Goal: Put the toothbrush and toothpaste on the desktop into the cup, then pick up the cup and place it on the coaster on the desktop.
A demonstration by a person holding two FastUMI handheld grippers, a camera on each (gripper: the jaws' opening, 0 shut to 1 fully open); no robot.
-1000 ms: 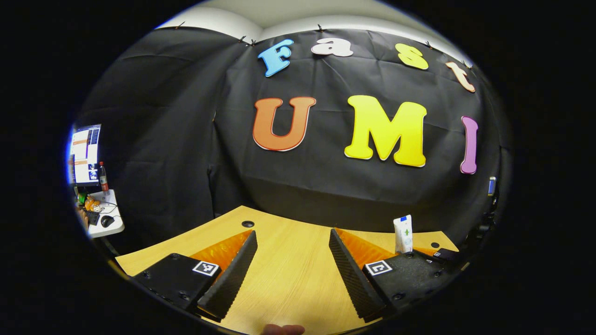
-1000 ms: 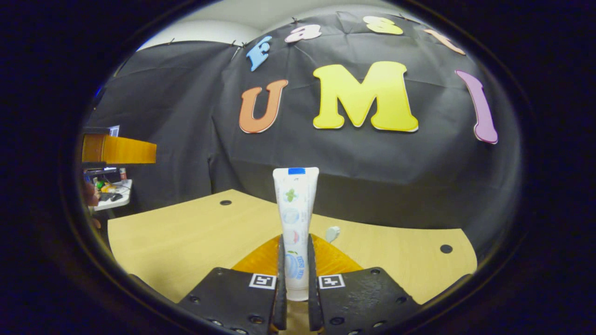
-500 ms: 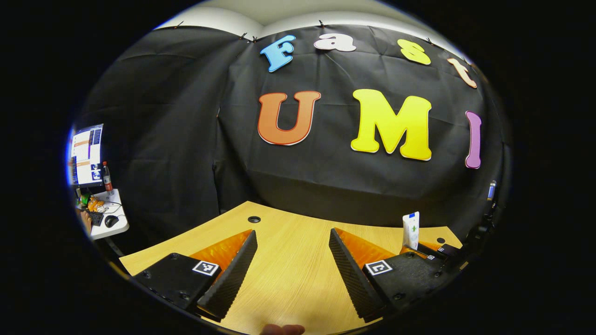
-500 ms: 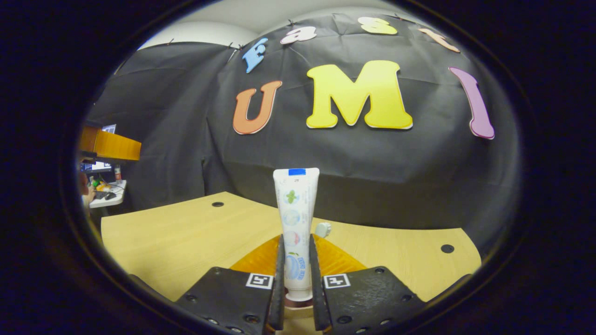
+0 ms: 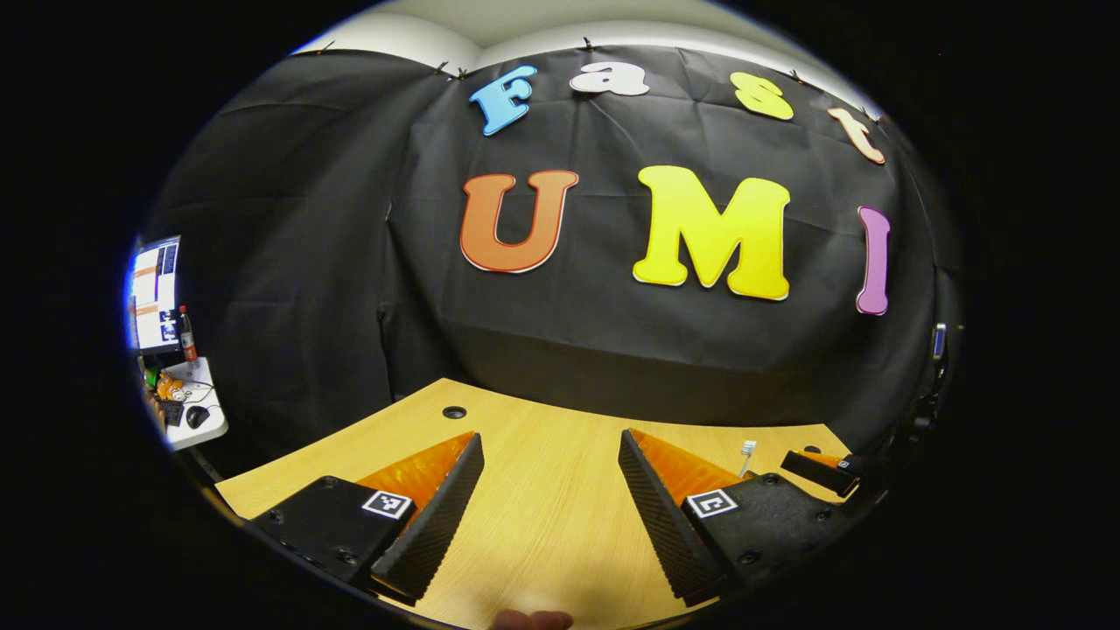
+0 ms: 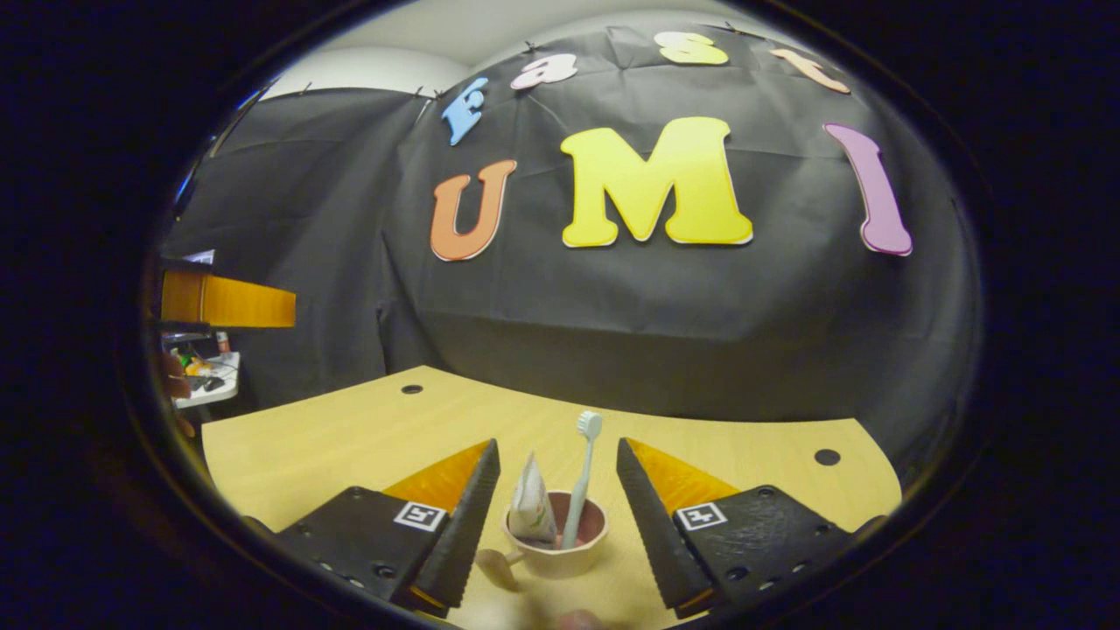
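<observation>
A: Where are the toothpaste and toothbrush?

B: Both stand in the cup [image 6: 555,542] on the desk [image 6: 350,429], in the right gripper view. The toothpaste [image 6: 530,509] leans in the cup's left half with its crimped end up, and the toothbrush [image 6: 579,477] stands in the right half with its bristle head rising well above the rim. The cup's handle sticks out to the lower left.

A: And the right gripper?

B: The right gripper [image 6: 556,503] has its jaws spread wide, one finger on each side of the cup, neither one touching it.

A: What about the other one?

B: The left gripper [image 5: 549,503] hangs over bare desk, jaws wide apart with nothing between them. In its view, the toothbrush head [image 5: 746,453] pokes up at the right, just beyond its right finger.

A: Anything farther out?

B: A small white table [image 5: 197,411] with clutter stands beyond the desk's left edge, with a monitor [image 5: 156,293] above it.
</observation>
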